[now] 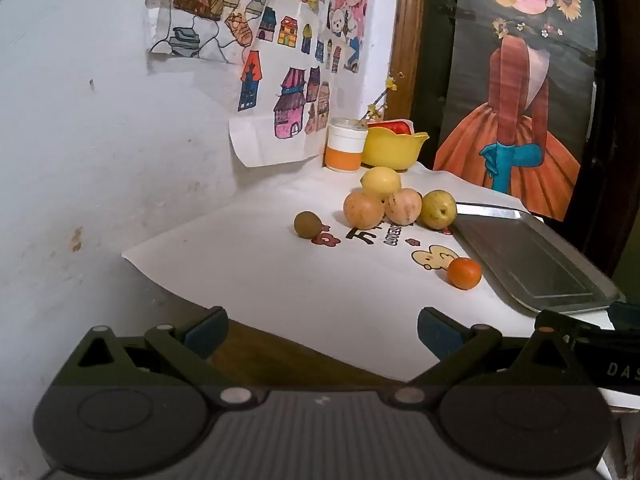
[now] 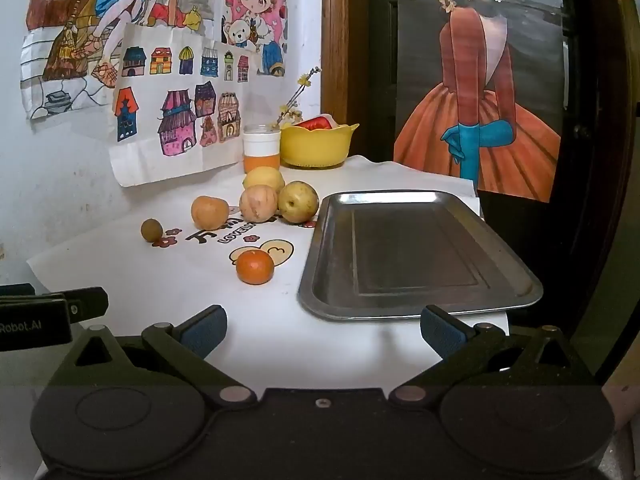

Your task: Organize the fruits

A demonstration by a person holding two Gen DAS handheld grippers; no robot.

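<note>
Tray (image 2: 420, 248): empty; nothing sorted yet. Six fruits loose on surface (image 2: 168, 280): orange (image 2: 255, 266) nearest tray, kiwi (image 2: 151, 230) apart, four clustered behind. Left claw (image 1: 322, 334), right claw (image 2: 323, 330): both wide open, holding nothing.

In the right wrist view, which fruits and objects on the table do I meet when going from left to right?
Small brown-green kiwi → tan round fruit → orange tangerine → yellow-green pear → flat metal tray.
</note>
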